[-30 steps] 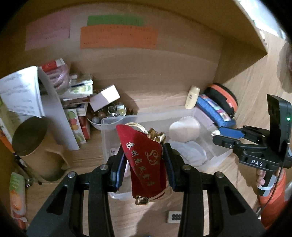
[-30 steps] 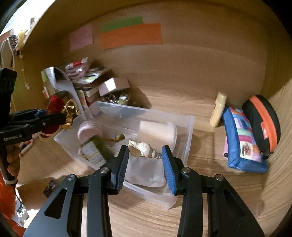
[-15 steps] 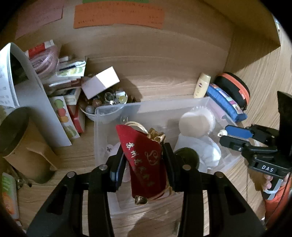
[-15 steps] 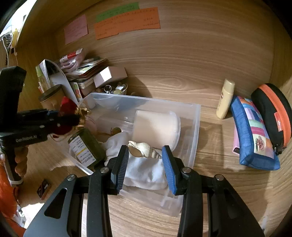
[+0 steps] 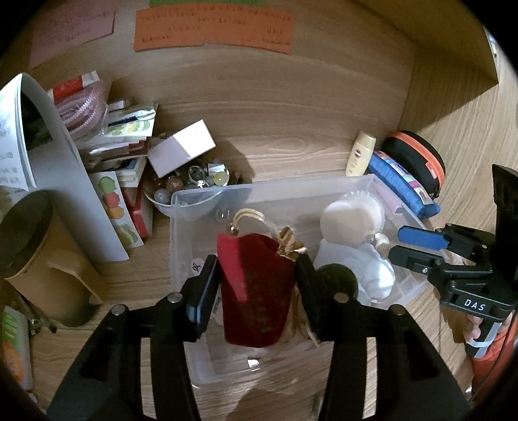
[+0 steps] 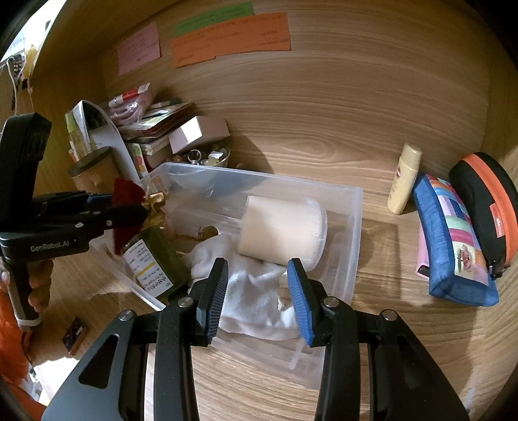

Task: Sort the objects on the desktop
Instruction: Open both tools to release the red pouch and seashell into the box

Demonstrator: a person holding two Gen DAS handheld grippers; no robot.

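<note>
Bin: clear plastic bin [image 5: 207,200] sits on the wooden surface [image 6: 372,136], holding a white cloth [image 6: 255,291], a pale cylinder [image 6: 281,233], a green jar [image 6: 155,259] and more.
Left gripper: left gripper [image 5: 255,281] hangs over the bin's near end; its fingers are opening with the red pouch between them.
Pouch: red velvet pouch [image 5: 255,291] with a gold cord sits between the left pads, over the bin; whether the pads touch it I cannot tell.
Right gripper: right gripper [image 6: 257,291] points down at the cloth inside the bin; its fingers stand narrow with nothing between them.
Shell: small shell [image 5: 380,239] lies on the cloth beside the cylinder, just ahead of the right fingertips.
Gripper writing: "DAS" on the right gripper's body in the left view; "GenRobot.AI" on the left one in the right view.
Jar label: white and yellow with small print, too small to read.
Notes: pink [image 6: 139,48], green [image 6: 213,17] and orange [image 6: 233,39] notes on the back panel; their writing is illegible.
Right of bin: cream bottle [image 6: 404,178], blue pouch [image 6: 453,239], black-and-orange case [image 6: 489,207].
Left of bin: bowl of marbles [image 5: 191,181], white box [image 5: 181,152], booklets, brown cup [image 5: 29,239].
</note>
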